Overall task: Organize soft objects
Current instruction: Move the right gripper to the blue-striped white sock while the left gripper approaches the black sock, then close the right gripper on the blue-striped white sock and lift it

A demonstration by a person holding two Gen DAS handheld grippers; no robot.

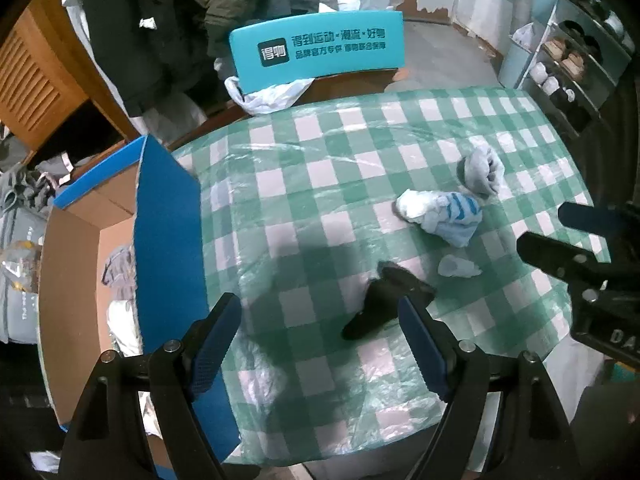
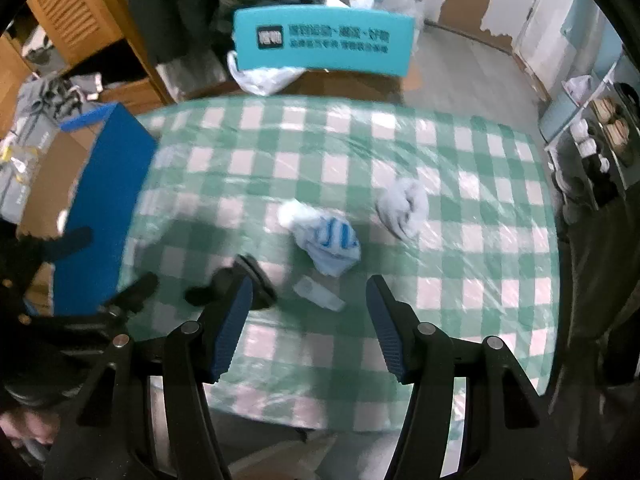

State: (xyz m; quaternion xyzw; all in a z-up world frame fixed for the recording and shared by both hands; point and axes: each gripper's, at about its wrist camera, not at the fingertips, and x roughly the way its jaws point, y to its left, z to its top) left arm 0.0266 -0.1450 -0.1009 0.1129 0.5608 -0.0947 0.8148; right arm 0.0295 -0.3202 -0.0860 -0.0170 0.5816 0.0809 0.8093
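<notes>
Several socks lie on the green checked tablecloth [image 1: 320, 152]. A black sock [image 1: 384, 300] lies just ahead of my left gripper [image 1: 320, 328], which is open and empty above the table. A white and blue striped sock [image 1: 444, 212], a small white sock [image 1: 458, 267] and a grey-white bundle [image 1: 480, 170] lie further right. My right gripper [image 2: 310, 316] is open and empty above the table's near edge; the small white sock [image 2: 318, 294] lies between its fingertips in view, the striped sock [image 2: 328, 240] beyond, the black sock [image 2: 240, 284] by its left finger.
An open cardboard box with blue outer walls [image 1: 168, 232] stands at the table's left edge and holds some light cloth pieces [image 1: 120, 272]. A teal chair back [image 1: 316, 52] stands behind the table. A shoe rack [image 1: 572, 68] is at the far right.
</notes>
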